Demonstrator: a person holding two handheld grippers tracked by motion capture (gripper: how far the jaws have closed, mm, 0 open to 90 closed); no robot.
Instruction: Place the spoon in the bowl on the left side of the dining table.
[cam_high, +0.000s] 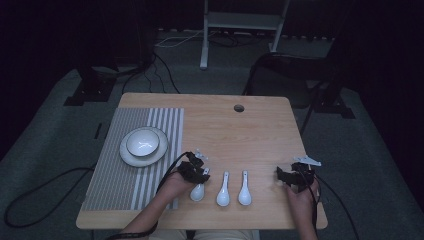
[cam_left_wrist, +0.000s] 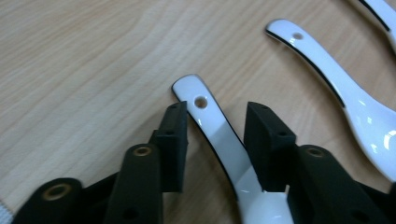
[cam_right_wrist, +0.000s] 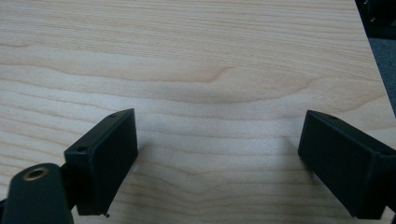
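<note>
You are working over three white spoons lying in a row near the front edge of the wooden table. Your left gripper is straddling the handle of the leftmost spoon; in the left gripper view the handle is running up between the two jaws, which are standing a little apart on either side of it, with gaps showing, so they are not clamping it yet. The spoon is lying flat on the wood, its handle end with the small hole pointing past the jaw tips. The middle spoon is lying just beside it, and the third spoon just beyond that.

Your right gripper is resting near the table's right front corner, well apart from the spoons, its jaws spread wide over bare wood and holding nothing.

To your left, one striped placemat is carrying one plate with one bowl sitting on it.
</note>
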